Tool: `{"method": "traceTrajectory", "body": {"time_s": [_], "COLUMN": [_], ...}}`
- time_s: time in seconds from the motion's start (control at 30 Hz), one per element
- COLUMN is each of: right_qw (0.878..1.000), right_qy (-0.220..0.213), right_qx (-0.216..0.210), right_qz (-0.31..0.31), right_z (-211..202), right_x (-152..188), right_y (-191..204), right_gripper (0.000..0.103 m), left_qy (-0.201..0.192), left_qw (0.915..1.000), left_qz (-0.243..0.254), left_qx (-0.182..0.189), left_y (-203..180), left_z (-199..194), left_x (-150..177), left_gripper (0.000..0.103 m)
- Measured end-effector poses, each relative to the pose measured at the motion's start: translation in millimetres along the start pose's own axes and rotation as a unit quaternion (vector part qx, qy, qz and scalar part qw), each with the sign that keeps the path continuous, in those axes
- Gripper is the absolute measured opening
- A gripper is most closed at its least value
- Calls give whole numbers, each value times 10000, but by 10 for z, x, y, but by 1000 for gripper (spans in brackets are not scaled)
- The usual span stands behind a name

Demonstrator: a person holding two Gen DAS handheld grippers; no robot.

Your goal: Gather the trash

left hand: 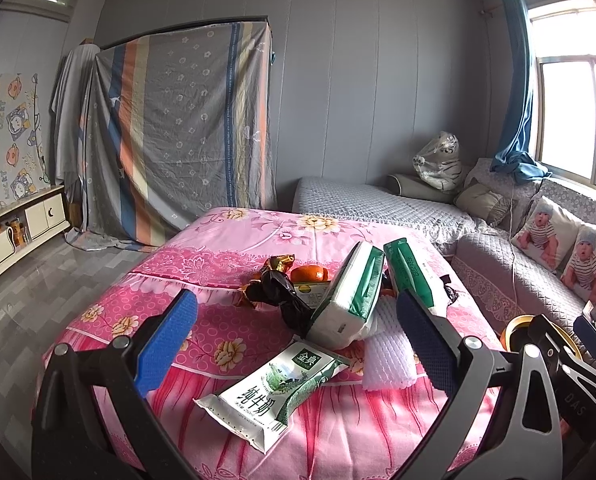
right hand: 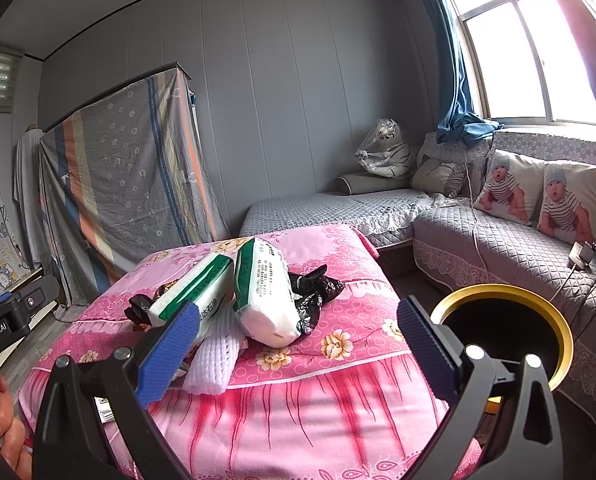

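Judging from how things lie, little or none of the collecting is seen to be done: the trash is all on the pink-covered tabletop [left hand: 146, 320] and nothing is held. The left gripper [left hand: 298, 344] is poised over the near edge with its jaws wide and empty; the right gripper [right hand: 298, 348] is likewise spread wide and empty.

In the left view a flattened milk carton [left hand: 274, 396] is lying between the jaws, at 6 o'clock from the pile. Two tissue packs [left hand: 350, 300] are leaning at the middle; whether these count as trash cannot be told. A crumpled black bag [left hand: 282, 296] is seen at 9 o'clock from them, with a gold wrapper [left hand: 280, 262] and an orange [left hand: 310, 274] behind, toward 11 o'clock. A white foam net [left hand: 390, 364] is lying at 5 o'clock from the packs, just beside the carton.

In the right view a gold-rimmed bin [right hand: 502, 336] is standing off the tabletop at 3 o'clock. Its inside is dark, so it cannot be told whether anything has been dropped in. A second black bag [right hand: 318, 288] is touching the right-hand pack.

Every piece appears still to be picked and carried to the bin; the carton looks the nearest candidate for the left jaws.
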State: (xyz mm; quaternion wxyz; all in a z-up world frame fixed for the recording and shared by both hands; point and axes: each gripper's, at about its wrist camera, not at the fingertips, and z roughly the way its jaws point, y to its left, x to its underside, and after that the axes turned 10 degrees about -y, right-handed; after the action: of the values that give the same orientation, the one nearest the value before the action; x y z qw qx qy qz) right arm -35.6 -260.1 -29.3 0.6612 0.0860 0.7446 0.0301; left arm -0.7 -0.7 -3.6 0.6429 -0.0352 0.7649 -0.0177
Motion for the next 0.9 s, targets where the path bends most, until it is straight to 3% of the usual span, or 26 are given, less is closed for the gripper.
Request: {"method": "traceTrajectory", "body": {"time_s": [0.77, 0.9], "right_qw": [10000, 10000], "right_qy": [24, 41], "right_qx": [14, 75], "right_qz": [17, 35], "right_z": [58, 49], "right_x": [51, 45], "right_y": [-33, -59], "right_gripper": [95, 95], "left_qy": [-45, -114], "left_qw": [10000, 9997], "left_qz": [-35, -114], "left_qx": [21, 179], "left_y": [7, 34], "left_z": [-22, -62], "left_x": [-8, -12], "left_gripper": [95, 95]}}
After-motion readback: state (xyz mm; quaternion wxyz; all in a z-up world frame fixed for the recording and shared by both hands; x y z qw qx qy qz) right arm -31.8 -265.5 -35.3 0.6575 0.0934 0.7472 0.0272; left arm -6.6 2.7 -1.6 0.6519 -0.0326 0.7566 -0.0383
